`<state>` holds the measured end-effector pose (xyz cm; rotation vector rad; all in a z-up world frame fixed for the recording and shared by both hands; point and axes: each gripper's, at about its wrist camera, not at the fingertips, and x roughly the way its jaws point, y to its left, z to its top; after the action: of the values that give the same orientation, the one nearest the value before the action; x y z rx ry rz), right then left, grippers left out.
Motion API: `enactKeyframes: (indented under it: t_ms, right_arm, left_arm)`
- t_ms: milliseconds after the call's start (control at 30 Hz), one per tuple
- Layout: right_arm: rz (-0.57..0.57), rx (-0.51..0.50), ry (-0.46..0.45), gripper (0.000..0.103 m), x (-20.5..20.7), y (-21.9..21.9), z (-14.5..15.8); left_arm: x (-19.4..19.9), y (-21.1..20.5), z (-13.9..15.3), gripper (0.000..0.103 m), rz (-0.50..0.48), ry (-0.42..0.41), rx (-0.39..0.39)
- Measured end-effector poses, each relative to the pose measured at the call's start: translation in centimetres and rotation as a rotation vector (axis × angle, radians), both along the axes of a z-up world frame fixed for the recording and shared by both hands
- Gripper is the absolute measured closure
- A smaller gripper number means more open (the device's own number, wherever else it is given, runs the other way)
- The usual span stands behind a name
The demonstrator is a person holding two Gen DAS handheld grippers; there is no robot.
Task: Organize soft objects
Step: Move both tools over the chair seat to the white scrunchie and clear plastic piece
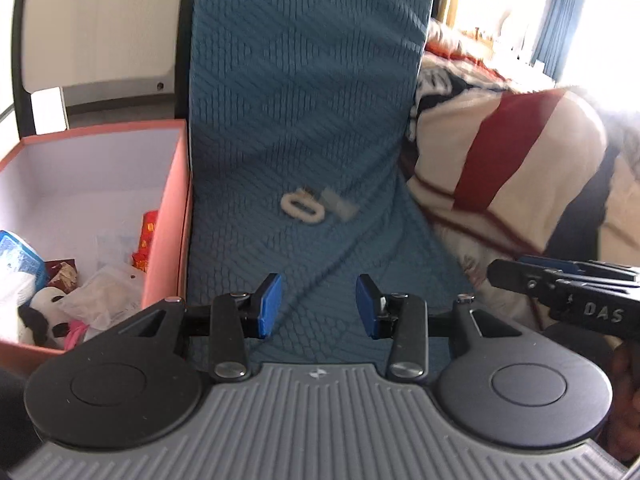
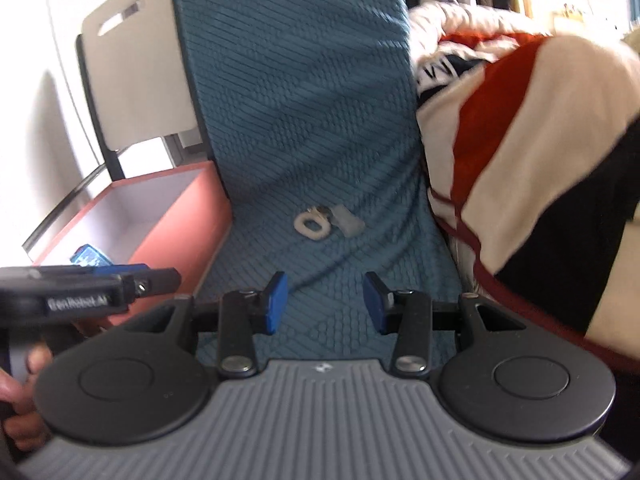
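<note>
A small white fluffy ring (image 1: 303,209) (image 2: 311,225) lies on the blue textured sofa cover (image 1: 304,92) (image 2: 296,100), with a pale grey clip-like piece (image 1: 340,205) (image 2: 349,220) beside it on the right. My left gripper (image 1: 319,306) is open and empty, hovering in front of the ring. My right gripper (image 2: 325,304) is open and empty at about the same distance. Each gripper shows in the other's view, the right (image 1: 560,288) and the left (image 2: 100,284). A pink box (image 1: 168,216) (image 2: 176,216) on the left holds soft toys, including a black-and-white plush (image 1: 44,312).
A cream, red and black striped blanket (image 1: 516,168) (image 2: 532,140) is heaped on the right of the sofa. The box also holds plastic bags and packets (image 1: 104,292). A white chair back (image 2: 136,80) stands behind the box. Bright window with blue curtain (image 1: 568,12) at the far right.
</note>
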<state>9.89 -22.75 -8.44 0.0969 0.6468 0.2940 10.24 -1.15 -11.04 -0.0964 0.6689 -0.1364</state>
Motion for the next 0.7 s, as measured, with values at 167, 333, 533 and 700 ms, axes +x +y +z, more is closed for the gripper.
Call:
enactKeyframes:
  t_ms: [167,333,533,700]
  right_arm:
    - [-0.006,0.018,0.001,0.059,1.5,0.5,-0.2]
    - [-0.041,0.040,-0.047,0.059,4.4,1.6,-0.9]
    - [-0.086,0.080,-0.025,0.059,8.8,1.0,-2.2]
    - [-0.075,0.060,-0.021,0.059,10.7,1.2,-2.9]
  left_arm:
    - [2.7,-0.3,-2.2,0.056,-0.013,0.019,0.050]
    - [5.9,-0.6,-3.4,0.056,-0.062,-0.008,0.057]
    - [10.5,-1.6,-4.7,0.056,-0.061,-0.015,0.065]
    - [14.1,-1.1,-6.0,0.056,-0.030,0.039,0.008]
